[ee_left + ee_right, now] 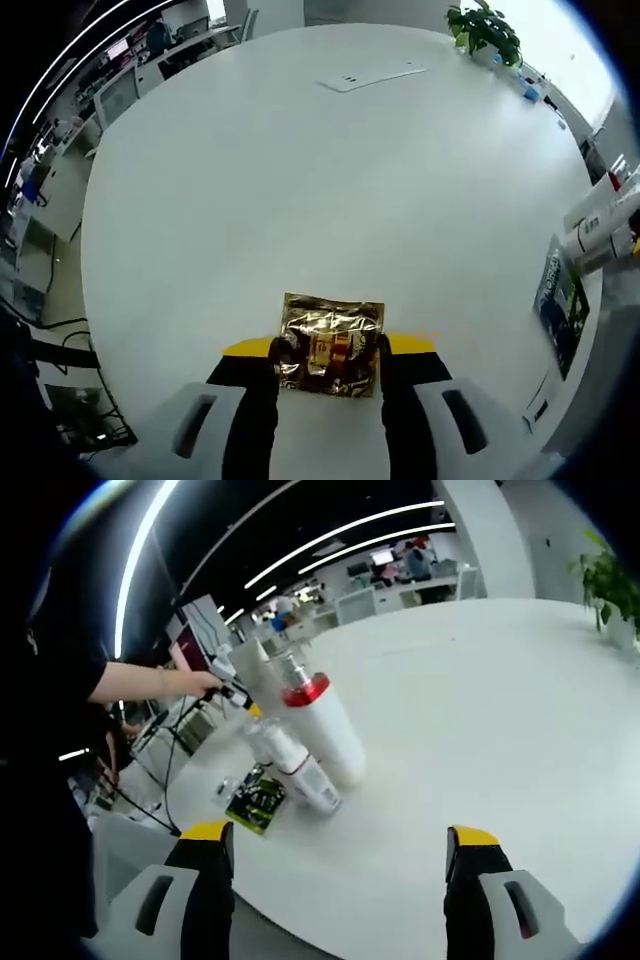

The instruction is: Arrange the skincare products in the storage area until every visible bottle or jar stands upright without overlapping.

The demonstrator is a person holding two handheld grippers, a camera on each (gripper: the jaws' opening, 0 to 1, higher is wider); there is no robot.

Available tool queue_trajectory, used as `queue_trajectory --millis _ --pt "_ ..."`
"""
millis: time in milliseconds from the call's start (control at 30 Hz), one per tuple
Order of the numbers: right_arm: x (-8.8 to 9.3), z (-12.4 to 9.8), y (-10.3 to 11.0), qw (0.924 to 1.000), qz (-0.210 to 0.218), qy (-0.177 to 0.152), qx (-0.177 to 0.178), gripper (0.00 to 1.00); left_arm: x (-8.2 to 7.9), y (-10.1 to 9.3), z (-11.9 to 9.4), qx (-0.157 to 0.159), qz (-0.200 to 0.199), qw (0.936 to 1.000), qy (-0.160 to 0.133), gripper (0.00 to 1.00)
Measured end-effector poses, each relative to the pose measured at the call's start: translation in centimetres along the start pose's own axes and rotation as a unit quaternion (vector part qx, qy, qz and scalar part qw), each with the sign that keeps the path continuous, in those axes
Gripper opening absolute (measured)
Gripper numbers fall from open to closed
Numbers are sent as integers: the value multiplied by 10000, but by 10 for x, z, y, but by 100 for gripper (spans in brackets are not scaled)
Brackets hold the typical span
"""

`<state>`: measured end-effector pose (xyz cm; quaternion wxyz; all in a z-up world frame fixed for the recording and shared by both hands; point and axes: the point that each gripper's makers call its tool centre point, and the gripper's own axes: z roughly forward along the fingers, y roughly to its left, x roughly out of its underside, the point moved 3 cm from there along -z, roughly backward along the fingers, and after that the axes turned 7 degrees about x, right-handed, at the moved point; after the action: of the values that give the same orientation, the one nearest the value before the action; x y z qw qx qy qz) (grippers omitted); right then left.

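Observation:
A crinkled gold foil sachet (331, 343) lies flat on the white table (300, 180) with my left gripper (330, 358) shut on its two sides. Far to the right, white bottles (603, 228) lie by the table's edge next to a dark green packet (560, 300). In the right gripper view a big white bottle with a red collar (322, 728) and a slimmer white tube (300, 768) lie side by side, touching, with the green packet (256, 800) beside them. My right gripper (338, 848) stands open, short of them, with nothing between its jaws.
A potted plant (486, 30) and small items stand at the table's far edge, and a flat white sheet (370, 75) lies near it. A person's forearm (150, 685) reaches in behind the bottles. Office desks (400, 580) stand beyond the table.

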<state>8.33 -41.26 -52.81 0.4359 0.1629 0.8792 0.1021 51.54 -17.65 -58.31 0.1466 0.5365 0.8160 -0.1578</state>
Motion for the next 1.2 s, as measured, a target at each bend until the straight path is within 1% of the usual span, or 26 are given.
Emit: queue_trajectory --millis 133,300,367,467,500,533,600,667,733,833,933,967,1000,1033,1100,1133,1200 --pt "0 0 1 10000 -15 -2 -7 91 -1 10 5 -49 -45 10000 25 38" --pt "0 -1 2 10000 -26 -8 -11 91 0 11 5 -108 -178 9998 46 38" --pt "0 0 1 10000 -30 -14 -15 91 0 13 4 -91 -286 9995 5 38" --pt "0 -1 2 10000 -47 -15 -17 91 -1 13 -1 -80 -592 9981 -167 38" --pt "0 0 2 10000 -53 -23 -21 91 -1 6 -4 -68 -668 9975 -226 38" --pt "0 0 2 10000 -54 -26 -24 91 -2 4 -6 -46 -712 9971 -264 38" --pt "-1 -1 3 10000 -77 -27 -28 91 -2 3 -10 -67 -768 9966 -307 38" --pt "-1 -1 4 9999 -99 -34 -29 91 -4 2 -12 -86 -688 9971 -298 38" --pt "-2 -2 4 9999 -115 -47 -33 91 -2 -4 -16 -120 -648 9974 -279 38" --pt "-2 -2 4 9999 -135 -90 -31 91 -3 -4 -19 -104 -758 9963 -384 38" --pt "-3 -3 4 9998 -159 -121 -19 91 -3 -15 -28 -65 -1040 9929 -576 38" --pt "-4 -3 5 9998 -171 -135 -22 91 -3 -14 -29 -37 -1114 9917 -644 37" --pt "-5 -4 6 9997 -181 -146 -21 91 -3 -14 -32 -1 -1247 9893 -752 37" --pt "-5 -4 6 9997 -203 -164 -20 91 -3 -20 -34 38 -1365 9872 -822 37" --pt "-7 -5 7 9995 -262 -191 -2 90 -3 -30 -41 139 -1664 9806 -1029 37" --pt "-7 -5 7 9994 -267 -197 -3 90 -4 -36 -45 196 -1816 9761 -1177 37" --pt "-9 -7 9 9992 -296 -254 12 90 -3 -45 -51 252 -1988 9708 -1320 37"
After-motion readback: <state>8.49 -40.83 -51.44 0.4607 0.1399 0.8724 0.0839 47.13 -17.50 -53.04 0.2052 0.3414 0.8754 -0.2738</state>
